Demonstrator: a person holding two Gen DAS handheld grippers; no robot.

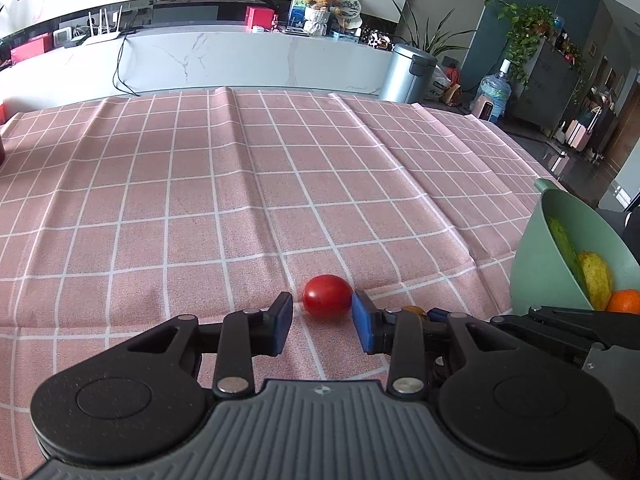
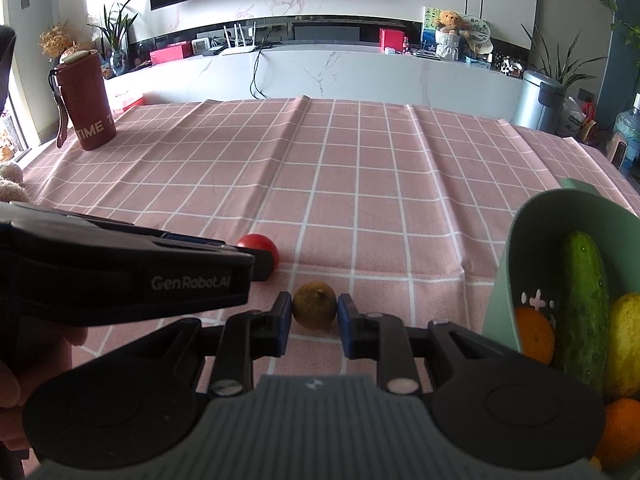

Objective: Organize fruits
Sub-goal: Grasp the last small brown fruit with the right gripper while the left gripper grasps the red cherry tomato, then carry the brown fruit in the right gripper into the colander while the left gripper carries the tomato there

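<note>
Low on the pink checked tablecloth (image 1: 240, 184): a small red tomato (image 1: 327, 295), smooth, glossy, oval, lying just ahead of the left gripper (image 1: 322, 322). Left jaws parted fairly wide; right-hand blue pad (image 1: 362, 326) touching or nearly touching the tomato's side, left-hand pad standing clear of it, nothing clamped. Just beside, nearer the right gripper (image 2: 314, 324): a small dull yellow-brown fruit (image 2: 314, 306), roundish with a tiny nub on top, matte and a little blotchy. Right jaws set narrow around it, a blue pad close on each side; real contact or a hair's gap, cannot tell. Both fruits resting on the cloth, tomato farther out and to the left of the yellow-brown one in the right wrist view, partly hidden there behind the left gripper's black body. At far right, a pale green bowl (image 2: 508, 280), tilted in view, holding a long green cucumber (image 2: 584, 308), a yellow lemon-like fruit (image 2: 626, 344), and two oranges (image 2: 534, 338), one low near the rim, one lower at the frame edge. Far left on the table, an upright brown flask (image 2: 86, 104) lettered "TIME".
</note>
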